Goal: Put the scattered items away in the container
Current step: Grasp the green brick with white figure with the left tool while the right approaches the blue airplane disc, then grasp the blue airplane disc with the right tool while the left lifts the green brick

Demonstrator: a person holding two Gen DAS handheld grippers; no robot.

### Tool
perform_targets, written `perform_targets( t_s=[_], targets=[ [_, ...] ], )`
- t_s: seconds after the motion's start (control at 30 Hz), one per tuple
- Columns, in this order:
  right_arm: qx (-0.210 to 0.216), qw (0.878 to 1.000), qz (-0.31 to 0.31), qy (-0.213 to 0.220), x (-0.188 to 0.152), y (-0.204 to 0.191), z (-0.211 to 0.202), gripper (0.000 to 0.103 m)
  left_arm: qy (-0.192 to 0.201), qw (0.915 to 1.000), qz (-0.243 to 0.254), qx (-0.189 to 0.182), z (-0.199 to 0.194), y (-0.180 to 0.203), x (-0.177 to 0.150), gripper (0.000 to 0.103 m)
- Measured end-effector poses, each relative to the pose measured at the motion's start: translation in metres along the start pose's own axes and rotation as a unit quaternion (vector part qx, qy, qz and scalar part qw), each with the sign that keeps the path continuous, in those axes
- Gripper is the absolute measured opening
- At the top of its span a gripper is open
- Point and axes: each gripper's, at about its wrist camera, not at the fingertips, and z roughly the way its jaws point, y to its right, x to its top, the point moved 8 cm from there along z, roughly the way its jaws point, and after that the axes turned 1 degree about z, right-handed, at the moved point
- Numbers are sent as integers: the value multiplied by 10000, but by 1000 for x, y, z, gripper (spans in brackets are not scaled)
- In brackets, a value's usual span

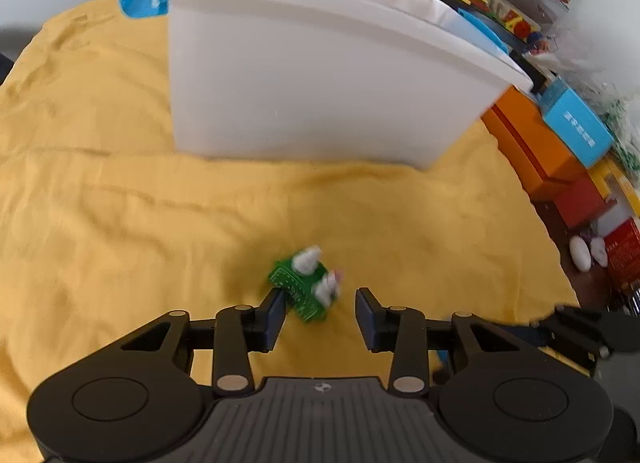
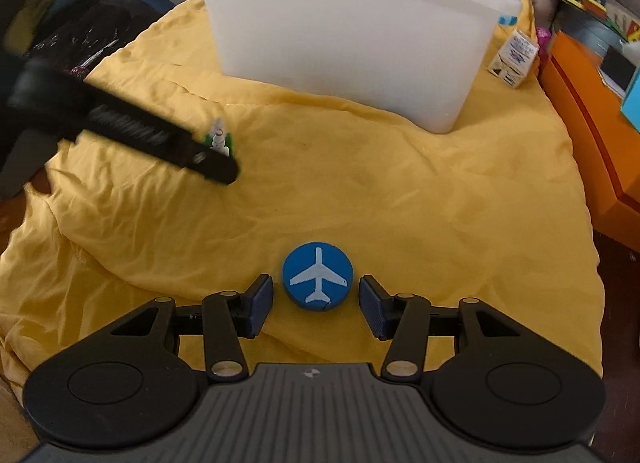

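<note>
A white translucent container (image 1: 320, 83) (image 2: 352, 35) with blue clips stands at the back of the yellow cloth (image 1: 120, 203) (image 2: 400, 183). A small green toy with white figures (image 1: 306, 283) (image 2: 219, 139) lies on the cloth. My left gripper (image 1: 322, 317) is open just behind it, its left finger (image 1: 276, 319) beside the toy's edge. In the right wrist view the left gripper (image 2: 218, 167) reaches in from the left, partly hiding the toy. A blue round disc with a white aeroplane (image 2: 318, 281) lies between the fingertips of my open right gripper (image 2: 317, 305), with small gaps on both sides.
Orange boxes (image 1: 532, 143) (image 2: 592, 123) and a blue box (image 1: 576, 127) line the cloth's right edge, with cluttered shelves behind. A small white carton (image 2: 514, 59) stands right of the container. A dark bag (image 2: 80, 43) lies at the far left.
</note>
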Motion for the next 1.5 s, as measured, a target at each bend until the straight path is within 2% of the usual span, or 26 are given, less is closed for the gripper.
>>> perform_targets(
  t_s=[0.13, 0.17, 0.2, 0.3, 0.43, 0.57, 0.63, 0.67, 0.7, 0.73, 0.8, 0.9, 1.03, 1.07, 1.2, 1.33, 1.43, 1.5],
  targets=[
    [-31, 9999, -103, 57, 0, 1, -3, 52, -35, 9993, 327, 154, 12, 3, 5, 40],
    [-62, 9999, -125, 96, 0, 3, -5, 52, -59, 9988, 472, 146, 12, 4, 5, 38],
    [-91, 9997, -148, 151, 1, 5, -8, 52, -79, 9980, 610, 149, 12, 4, 5, 31],
    [-46, 9996, -140, 244, 4, 6, -14, 52, -174, 9973, 715, -5, 8, 1, 3, 24],
    [82, 9990, -392, 199, 4, -7, -10, 49, -251, 9957, 891, 27, 2, 2, -4, 24],
    [-252, 9952, -931, 150, 4, -14, 0, 48, -282, 9950, 957, 25, 2, 5, -9, 25],
    [-307, 9955, -883, 180, 7, -8, 3, 37, -290, 9955, 898, 7, 2, 2, -8, 25],
    [-313, 9964, -772, 167, 9, -3, 4, 30, -278, 9958, 871, -5, 2, 1, -7, 25],
    [-307, 9974, -631, 144, 12, 3, 4, 16, -269, 9958, 871, -12, 2, 1, -6, 25],
    [-300, 9983, -484, 110, 13, 9, 4, 11, -267, 9957, 886, -19, 2, 1, -6, 25],
    [-208, 9995, -220, 85, 15, 18, 0, 11, -278, 9948, 980, -62, 2, 3, -6, 24],
    [-155, 9995, -40, 272, 18, 21, -11, 11, -282, 9931, 1140, -22, 3, 5, -8, 24],
    [-173, 9998, -46, -8, 11, 23, 5, 11, -212, 9929, 1164, -73, -4, 9, -2, 24],
    [-159, 9998, -74, 45, 14, 22, 0, 11, -124, 9924, 1217, -105, -12, 12, 3, 24],
    [-193, 9962, -342, 780, 64, 18, -41, 11, 505, 9883, 1422, -243, -60, 29, 43, 24],
    [-279, 9872, -415, 1518, 131, 24, -70, 11, 1325, 9801, 1470, -122, -100, 35, 103, 24],
    [-420, 9810, -417, 1849, 177, 32, -78, 11, 1726, 9752, 1374, 152, -103, 30, 143, 24],
    [-512, 9799, -408, 1887, 201, 36, -72, 11, 1727, 9762, 1282, 288, -94, 26, 161, 24]
  ],
)
